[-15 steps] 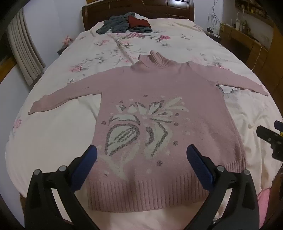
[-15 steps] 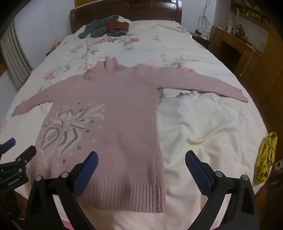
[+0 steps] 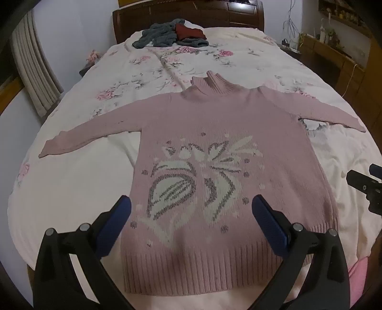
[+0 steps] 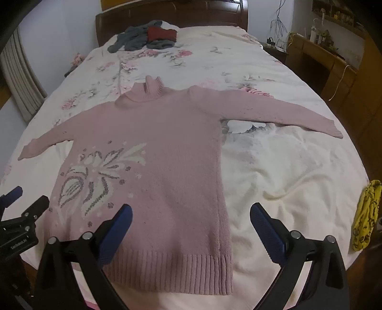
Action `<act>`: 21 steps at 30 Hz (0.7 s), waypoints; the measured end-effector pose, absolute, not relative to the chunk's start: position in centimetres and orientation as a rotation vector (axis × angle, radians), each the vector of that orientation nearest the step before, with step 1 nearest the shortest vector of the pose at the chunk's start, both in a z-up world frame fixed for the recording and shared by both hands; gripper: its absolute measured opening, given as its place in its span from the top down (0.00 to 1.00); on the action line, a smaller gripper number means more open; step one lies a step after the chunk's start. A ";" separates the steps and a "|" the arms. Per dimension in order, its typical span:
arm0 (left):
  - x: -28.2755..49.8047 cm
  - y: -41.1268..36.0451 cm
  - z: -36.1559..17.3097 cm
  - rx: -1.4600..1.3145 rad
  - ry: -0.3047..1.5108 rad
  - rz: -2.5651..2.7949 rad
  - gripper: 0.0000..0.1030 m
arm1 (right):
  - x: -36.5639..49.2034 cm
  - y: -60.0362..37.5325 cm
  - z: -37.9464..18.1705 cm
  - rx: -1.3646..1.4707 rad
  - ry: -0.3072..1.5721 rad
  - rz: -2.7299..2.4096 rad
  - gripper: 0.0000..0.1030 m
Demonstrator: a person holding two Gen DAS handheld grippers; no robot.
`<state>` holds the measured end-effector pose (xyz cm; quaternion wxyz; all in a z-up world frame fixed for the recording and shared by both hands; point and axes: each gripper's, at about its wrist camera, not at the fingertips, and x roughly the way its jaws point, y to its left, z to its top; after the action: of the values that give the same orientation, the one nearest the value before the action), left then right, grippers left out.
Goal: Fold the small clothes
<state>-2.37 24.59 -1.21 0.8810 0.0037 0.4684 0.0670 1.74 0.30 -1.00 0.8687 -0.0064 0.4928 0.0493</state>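
Pink sweater lies flat on the bed, sleeves spread wide, and both the left tool and right tool hover at its near hem, wide open, empty.

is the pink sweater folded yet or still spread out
Spread out: the pink sweater lies flat on the bed, front up, both sleeves stretched sideways, no fold.

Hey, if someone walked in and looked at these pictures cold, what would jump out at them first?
The pink turtleneck sweater spread flat on the bed, sleeves out to both sides, its white and grey leaf pattern on the front. Next, the open left gripper and open right gripper over its hem, holding nothing. Far back by the headboard lies a heap of grey and red clothes.
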 end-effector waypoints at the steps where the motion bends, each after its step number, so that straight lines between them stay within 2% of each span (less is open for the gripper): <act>1: -2.3 24.6 -1.3 0.003 0.975 0.138 0.03 | 1.8 0.4 -1.1 -0.017 1.031 0.103 0.04; 21: -1.5 26.5 -2.9 0.003 0.988 0.164 0.03 | 3.4 2.2 -2.8 -0.036 1.044 0.132 0.04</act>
<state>-1.46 26.47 -2.94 0.8773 0.0015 0.4735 0.0785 3.42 2.24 -2.81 0.8646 -0.0173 0.4982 0.0629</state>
